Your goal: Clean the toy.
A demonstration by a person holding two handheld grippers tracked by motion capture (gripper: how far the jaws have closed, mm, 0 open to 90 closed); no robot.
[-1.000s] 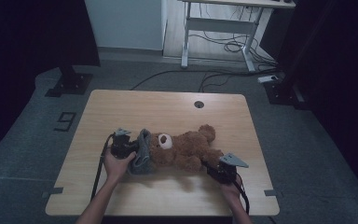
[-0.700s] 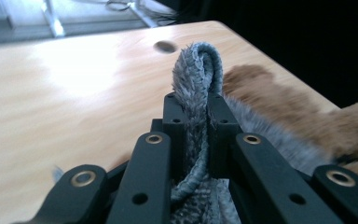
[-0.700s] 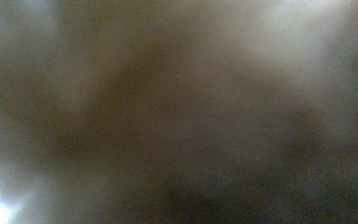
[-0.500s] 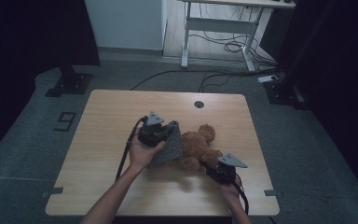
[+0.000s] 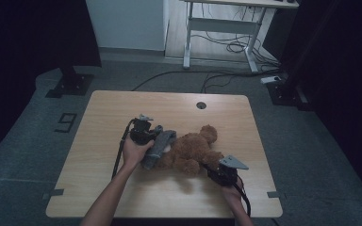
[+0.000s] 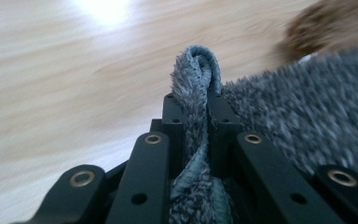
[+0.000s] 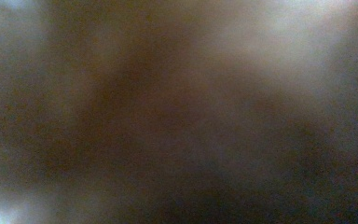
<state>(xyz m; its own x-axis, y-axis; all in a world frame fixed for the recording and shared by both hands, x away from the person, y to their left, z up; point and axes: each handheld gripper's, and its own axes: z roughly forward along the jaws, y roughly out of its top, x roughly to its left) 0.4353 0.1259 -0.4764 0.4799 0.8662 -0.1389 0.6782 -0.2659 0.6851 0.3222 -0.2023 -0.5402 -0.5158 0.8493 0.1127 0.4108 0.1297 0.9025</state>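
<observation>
A brown teddy bear (image 5: 193, 149) lies on the wooden table (image 5: 122, 108), head toward the left. A grey fluffy cloth (image 5: 159, 148) drapes over its head end. My left gripper (image 5: 156, 133) is at the cloth's upper edge. In the left gripper view the jaws of this gripper (image 6: 196, 109) are shut on a folded edge of the cloth (image 6: 298, 121), with a bit of the bear (image 6: 340, 23) beyond. My right gripper (image 5: 209, 168) presses against the bear's lower right side. The right gripper view is a brown blur, so its jaws are hidden.
A round cable hole (image 5: 201, 105) sits near the table's far edge. A white desk frame (image 5: 217, 28) with cables stands on the floor behind. Dark stands (image 5: 70, 80) flank the table.
My left gripper carried the cloth rightward from the bear's left side over its head, then eased back slightly left. The bear's pale muzzle is now covered. The right gripper has stayed put.
</observation>
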